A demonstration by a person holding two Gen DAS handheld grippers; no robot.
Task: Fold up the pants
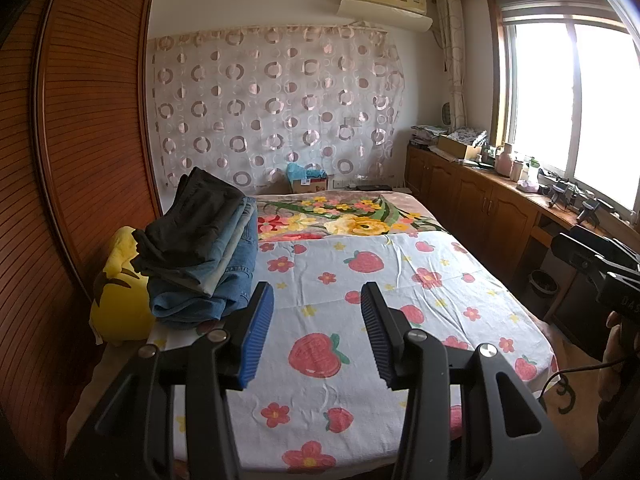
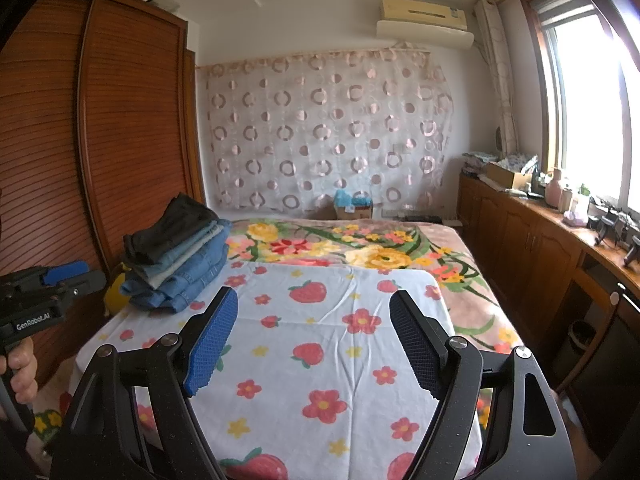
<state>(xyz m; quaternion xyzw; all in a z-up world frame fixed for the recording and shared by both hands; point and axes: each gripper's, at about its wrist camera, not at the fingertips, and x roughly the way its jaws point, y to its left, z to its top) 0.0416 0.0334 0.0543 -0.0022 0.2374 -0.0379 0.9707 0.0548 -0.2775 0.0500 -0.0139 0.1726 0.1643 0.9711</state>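
At far left, a slatted wooden wardrobe (image 1: pixel 80 128); in front of it, on the left edge of the bed, a stack of pants (image 1: pixel 200 256), touching a yellow cushion (image 1: pixel 120 300) on its left side. Stack already folded: dark pair on top, lighter denim in the middle, deep-blue jeans at the bottom, layers roughly squared but the top pair slumped and slightly askew, edges fanned out toward the near side. Soft, heavy cloth by the look of it, likely to sag when lifted by one corner. Further right, a strawberry-and-flower sheet (image 1: pixel 400 280) spread flat over a floral blanket (image 1: pixel 352 216), with no loose pants lying on it. Above the sheet, the left gripper (image 1: pixel 318 336), jaws well apart and holding nothing; in the other view the right gripper (image 2: pixel 314 344), likewise spread wide and empty. Probably a pause between garments, or the end of the job: nothing in hand, nothing unfolded in sight. If more remains, next move calls for fetching another pair from outside these views and laying it flat on the sheet; otherwise, for straightening the tilted stack with both sets of jaws closing on its sides. At far right, a low wooden cabinet (image 1: pixel 480 200) cluttered under a bright window (image 1: pixel 560 92).
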